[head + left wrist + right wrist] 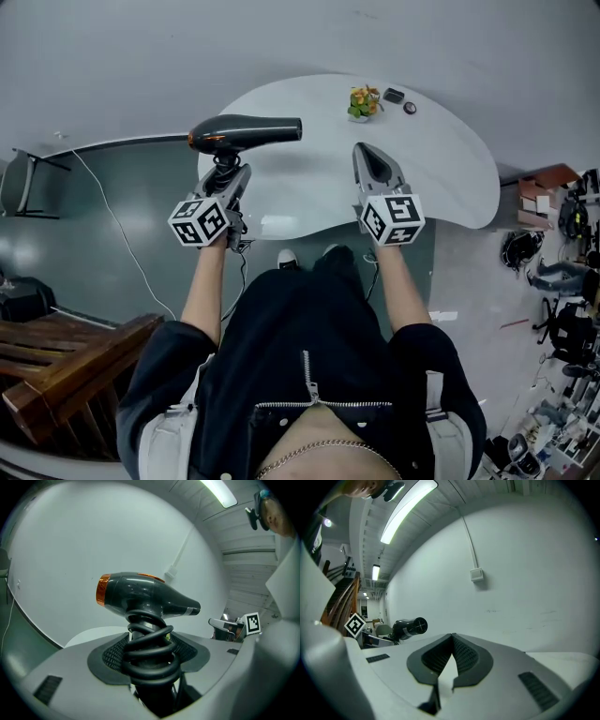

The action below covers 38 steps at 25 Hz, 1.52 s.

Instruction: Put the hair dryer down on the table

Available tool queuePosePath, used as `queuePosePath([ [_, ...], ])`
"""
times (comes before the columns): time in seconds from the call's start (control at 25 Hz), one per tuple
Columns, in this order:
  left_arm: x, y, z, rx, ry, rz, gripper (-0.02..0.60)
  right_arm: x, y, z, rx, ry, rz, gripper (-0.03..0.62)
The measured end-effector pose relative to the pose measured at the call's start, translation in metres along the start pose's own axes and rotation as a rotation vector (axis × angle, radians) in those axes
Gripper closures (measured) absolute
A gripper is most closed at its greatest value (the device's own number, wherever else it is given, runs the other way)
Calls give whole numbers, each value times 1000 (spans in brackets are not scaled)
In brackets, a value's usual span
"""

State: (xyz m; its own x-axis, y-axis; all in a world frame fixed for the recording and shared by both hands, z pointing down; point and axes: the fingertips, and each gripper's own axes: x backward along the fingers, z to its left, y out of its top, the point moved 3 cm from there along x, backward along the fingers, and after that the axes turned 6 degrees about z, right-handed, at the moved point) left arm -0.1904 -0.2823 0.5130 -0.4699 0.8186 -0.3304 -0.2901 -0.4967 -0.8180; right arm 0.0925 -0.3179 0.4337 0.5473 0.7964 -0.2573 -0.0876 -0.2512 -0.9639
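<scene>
White wall (520,564), ceiling strip light (408,509) (lit), possibly wooden bench (66,361)

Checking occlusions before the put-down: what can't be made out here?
- Hair dryer handle: in the left gripper view it is wrapped by the coiled cord and sunk between the jaws.
- Gap between hair dryer and table: the head view looks steeply down, so height cannot be told.
- Two small dark items at the table's far edge: too small in the head view to name.
</scene>
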Motion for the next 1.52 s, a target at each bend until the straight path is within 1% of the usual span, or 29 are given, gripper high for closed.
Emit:
queuePosePath([
  [0.2,-14,8,6,-10,15,5,304,-7,-4,-3,-6,2,10,588],
  [0.32,-24,8,8,-1,32,19,304,-9,-6,-8,-5,5,22,589],
  [0.48,-39,-4,19,13,67,78,304,-11,-4,-16,-10,-1,23,588],
  [0.68,-54,-29,27,32,88,141,304,-6,-12,-28,-18,-15,43,589],
  [0.8,-61,-42,30,29,98,185,304,-2,-17,-32,-32,-21,55,588],
  [1.0,-79,-51,33,31,110,224,304,4,-23,-40,-52,-37,61,588],
  [1.12,-96,-58,35,32,119,261,304,10,-26,-50,-56,-60,70,588],
  [1.32,-119,-66,49,29,172,333,304,12,-27,-61,-74,-76,75,588],
  [1.52,-139,-86,59,36,219,407,304,11,-26,-73,-78,-82,84,588],
])
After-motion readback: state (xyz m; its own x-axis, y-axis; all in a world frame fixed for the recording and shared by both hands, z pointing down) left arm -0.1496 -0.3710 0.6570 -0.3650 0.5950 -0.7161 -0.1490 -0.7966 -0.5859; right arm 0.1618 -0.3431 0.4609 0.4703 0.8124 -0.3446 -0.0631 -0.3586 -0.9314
